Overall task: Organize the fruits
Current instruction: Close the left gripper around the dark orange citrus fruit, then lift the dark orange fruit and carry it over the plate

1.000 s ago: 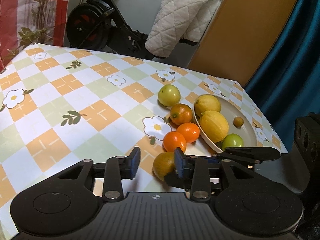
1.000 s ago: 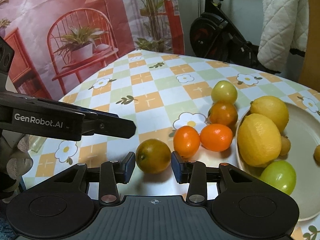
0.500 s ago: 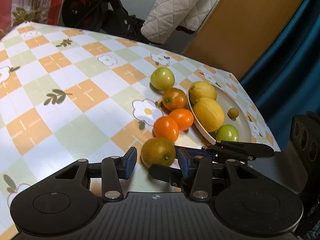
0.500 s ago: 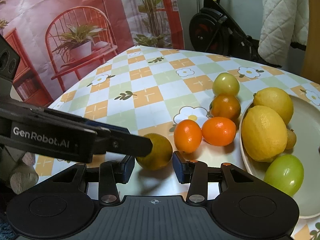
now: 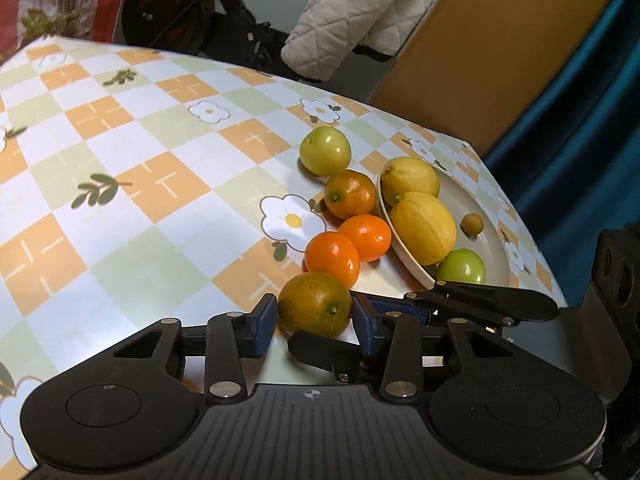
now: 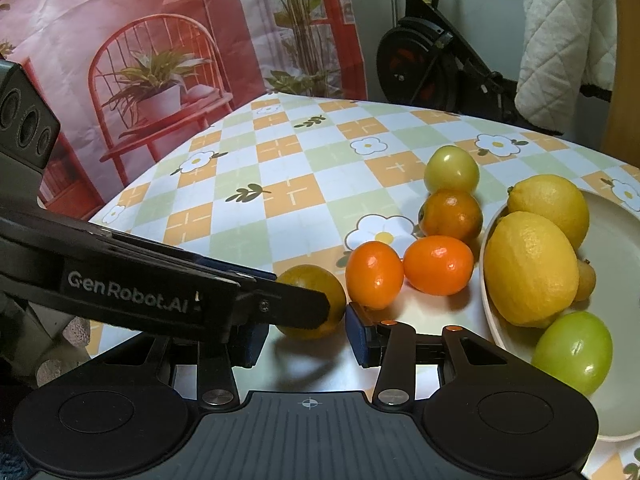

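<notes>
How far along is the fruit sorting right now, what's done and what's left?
Done: two lemons, a green fruit and a small brown one sit in the plate. In hand: the left gripper is closing around the greenish orange, which is on the tablecloth. Left: two bright oranges, a darker orange and a green fruit outside the plate.

Plate cropped; small fruit perhaps half-hidden
</notes>
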